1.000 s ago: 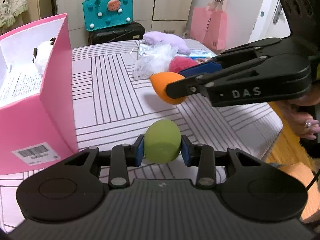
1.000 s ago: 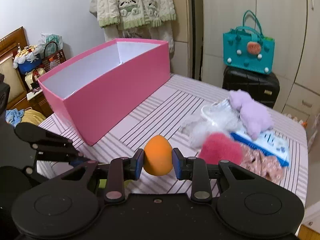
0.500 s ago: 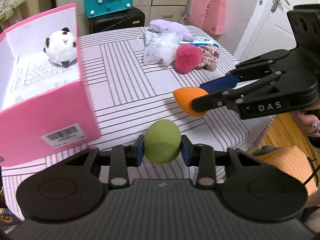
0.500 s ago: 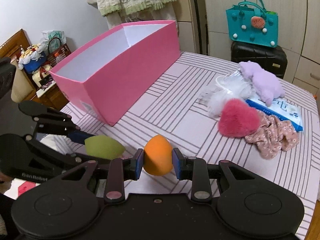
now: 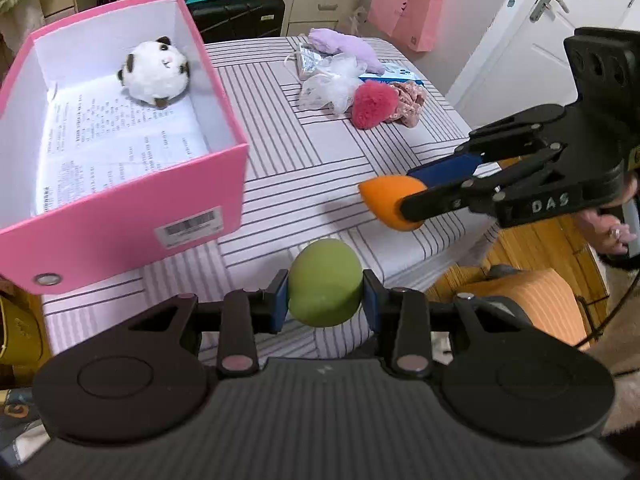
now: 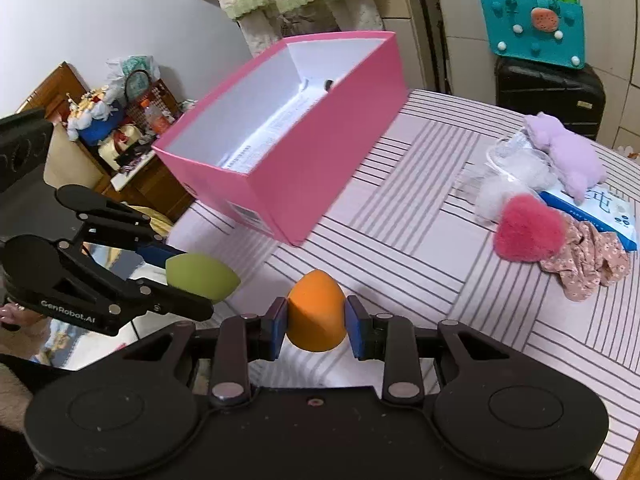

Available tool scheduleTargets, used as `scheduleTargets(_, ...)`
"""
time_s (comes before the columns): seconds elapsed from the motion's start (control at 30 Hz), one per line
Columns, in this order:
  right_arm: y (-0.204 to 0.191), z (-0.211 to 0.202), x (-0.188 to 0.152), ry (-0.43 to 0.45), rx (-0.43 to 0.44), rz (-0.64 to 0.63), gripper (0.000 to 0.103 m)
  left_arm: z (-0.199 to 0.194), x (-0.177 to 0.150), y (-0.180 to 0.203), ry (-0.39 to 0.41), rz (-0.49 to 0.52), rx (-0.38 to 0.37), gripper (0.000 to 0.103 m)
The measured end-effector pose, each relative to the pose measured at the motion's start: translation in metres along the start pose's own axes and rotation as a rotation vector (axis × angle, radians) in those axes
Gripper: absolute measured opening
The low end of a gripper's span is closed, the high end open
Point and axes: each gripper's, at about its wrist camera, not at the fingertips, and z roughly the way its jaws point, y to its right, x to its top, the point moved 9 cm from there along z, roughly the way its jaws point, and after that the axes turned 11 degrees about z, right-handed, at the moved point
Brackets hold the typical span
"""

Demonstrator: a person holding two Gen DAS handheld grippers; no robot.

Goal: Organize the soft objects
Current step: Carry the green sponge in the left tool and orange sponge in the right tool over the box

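Step in hand, as judged: transfer of two held sponges to the pink box [image 5: 120, 216]. Left tool [image 5: 325, 300] clenched on the green sponge [image 5: 324, 282], pads pressed against both flanks, sponge clear of the table [image 5: 304, 168] and near the box's labelled end wall. Right tool [image 6: 316, 324] clenched on the orange sponge [image 6: 316, 310], pointed tip forward, likewise off the striped cloth and to the right of the green one. Box open at the top, standing on the table's left side, with a printed sheet on the floor and a white plush toy [image 5: 154, 74] at the far end. Remaining soft items in a loose group on the far right of the table: red heart cushion [image 6: 528, 228], floral scrunchie [image 6: 584, 260], white mesh puff [image 6: 508, 184], lilac plush [image 6: 564, 156]. Next move probably calls for: carry each sponge over the near rim, clear of the wall; lower above the bare printed sheet; release one at a time; avoid contact between the two tools over the narrow opening.
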Motion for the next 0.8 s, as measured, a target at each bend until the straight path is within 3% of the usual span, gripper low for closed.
scheduleTargets(0.13, -0.016, 0.001, 0.003, -0.037, 0.004, -0.007, 0.036, -0.012, -0.005, -0.011, -0.027, 0.019, 0.038, 0.036)
scheduleTargets(0.23, -0.030, 0.004, 0.006, -0.068, 0.012, -0.018, 0.036, -0.018, -0.010, -0.020, -0.047, 0.003, 0.024, 0.036)
scheduleTargets(0.4, -0.060, 0.001, 0.016, -0.092, 0.040, -0.060, 0.036, -0.038, -0.013, -0.038, -0.038, -0.003, 0.046, 0.036)
scheduleTargets(0.6, -0.090, -0.005, 0.038, -0.032, 0.057, -0.156, 0.036, -0.070, -0.001, -0.066, 0.038, -0.005, 0.115, 0.036)
scheduleTargets(0.8, -0.102, 0.000, 0.081, 0.080, -0.002, -0.268, 0.036, -0.088, 0.024, -0.098, 0.142, -0.038, 0.144, 0.036)
